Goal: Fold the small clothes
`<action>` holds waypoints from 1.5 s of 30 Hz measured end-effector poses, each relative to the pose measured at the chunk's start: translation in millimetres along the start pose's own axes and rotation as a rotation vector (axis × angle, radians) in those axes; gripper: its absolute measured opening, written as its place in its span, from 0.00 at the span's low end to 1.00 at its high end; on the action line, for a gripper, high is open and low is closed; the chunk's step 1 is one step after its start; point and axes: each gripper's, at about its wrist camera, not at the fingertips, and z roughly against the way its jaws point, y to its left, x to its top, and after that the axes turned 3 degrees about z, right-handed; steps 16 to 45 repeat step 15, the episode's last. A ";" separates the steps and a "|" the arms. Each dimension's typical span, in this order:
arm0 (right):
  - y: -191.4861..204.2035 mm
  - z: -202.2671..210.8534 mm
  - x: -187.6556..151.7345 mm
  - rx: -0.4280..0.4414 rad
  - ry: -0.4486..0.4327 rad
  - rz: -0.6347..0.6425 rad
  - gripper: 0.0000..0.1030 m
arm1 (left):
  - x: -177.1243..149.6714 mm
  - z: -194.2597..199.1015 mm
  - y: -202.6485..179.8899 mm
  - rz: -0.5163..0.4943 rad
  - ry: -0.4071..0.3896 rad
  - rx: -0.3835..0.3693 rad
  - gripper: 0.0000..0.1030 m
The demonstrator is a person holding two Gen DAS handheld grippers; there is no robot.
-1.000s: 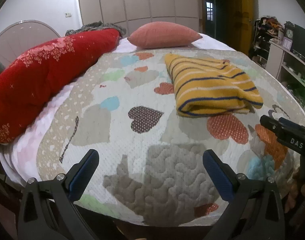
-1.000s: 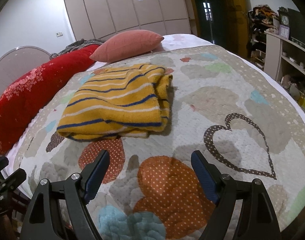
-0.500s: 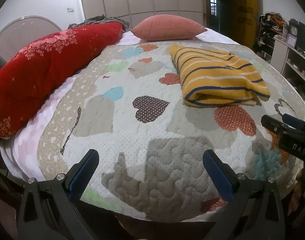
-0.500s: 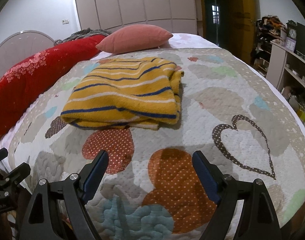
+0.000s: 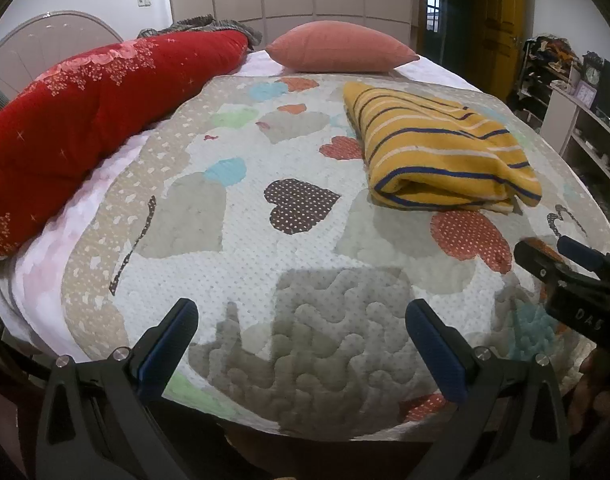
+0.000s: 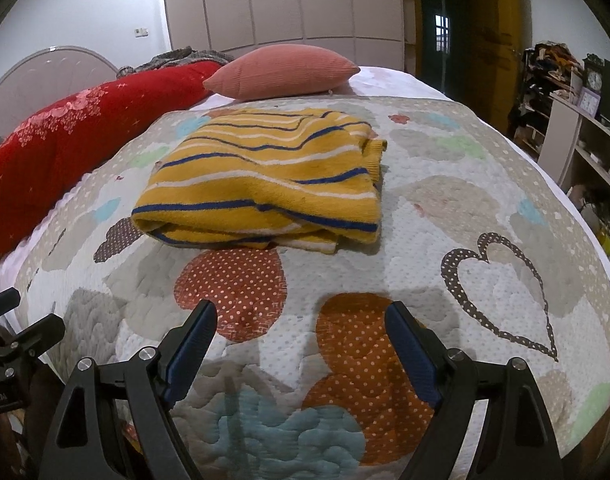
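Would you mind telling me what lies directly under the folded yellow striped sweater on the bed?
The yellow striped sweater rests on the heart-patterned quilt, with a red dotted heart patch just in front of it. Whatever quilt pattern lies beneath the sweater is covered.

The left view's edge cuts off the right claw (image 5: 577,276), its far finger hidden.

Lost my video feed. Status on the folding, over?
Left tongs and right tongs open, empty. Striped sweater lies folded on quilt, untouched. Nothing in the way.
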 end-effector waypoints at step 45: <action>11.3 -1.2 -1.5 0.002 0.002 0.036 0.87 | -3.2 -3.0 3.8 0.024 0.017 -0.027 1.00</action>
